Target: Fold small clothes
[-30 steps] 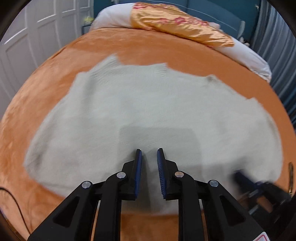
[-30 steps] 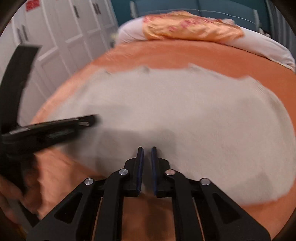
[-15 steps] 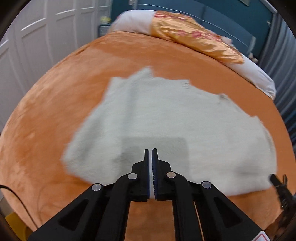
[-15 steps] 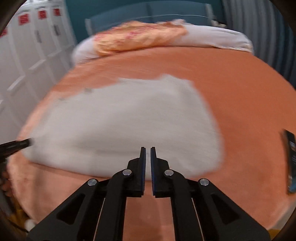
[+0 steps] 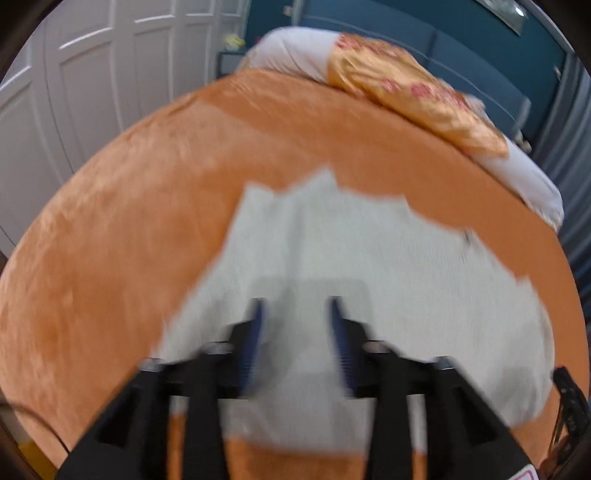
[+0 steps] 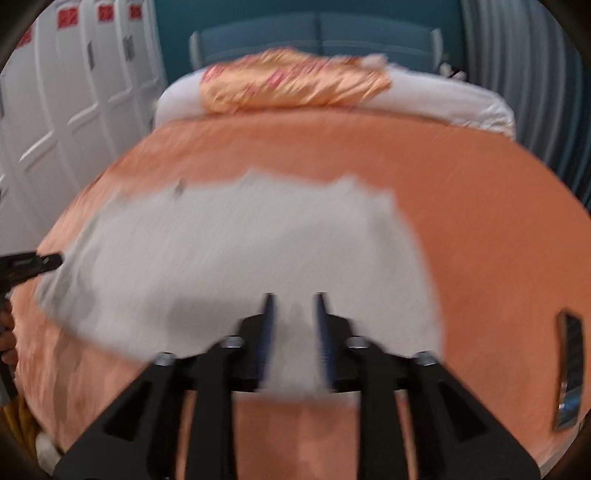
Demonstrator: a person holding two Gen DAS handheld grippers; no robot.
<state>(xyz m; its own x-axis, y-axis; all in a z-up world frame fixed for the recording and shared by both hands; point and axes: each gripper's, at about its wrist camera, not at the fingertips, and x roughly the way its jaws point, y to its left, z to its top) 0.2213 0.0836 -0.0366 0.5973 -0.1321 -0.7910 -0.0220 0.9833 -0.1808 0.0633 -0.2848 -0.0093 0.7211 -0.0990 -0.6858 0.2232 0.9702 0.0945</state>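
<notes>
No text, number or brand can be read in either view. 3 red labels [image 6: 105,13] sit high on the white wardrobe doors [image 6: 74,92], too blurred to make out. A red-edged sticker [image 5: 526,473] shows on the left gripper's body, also unreadable.

Both fisheye views are evenly, softly lit and smeared by motion blur, worst at 6 o'clock. Straight lines bow toward the dark rims. A soft grey shadow lies on the garment [image 5: 388,266] at centre.
</notes>
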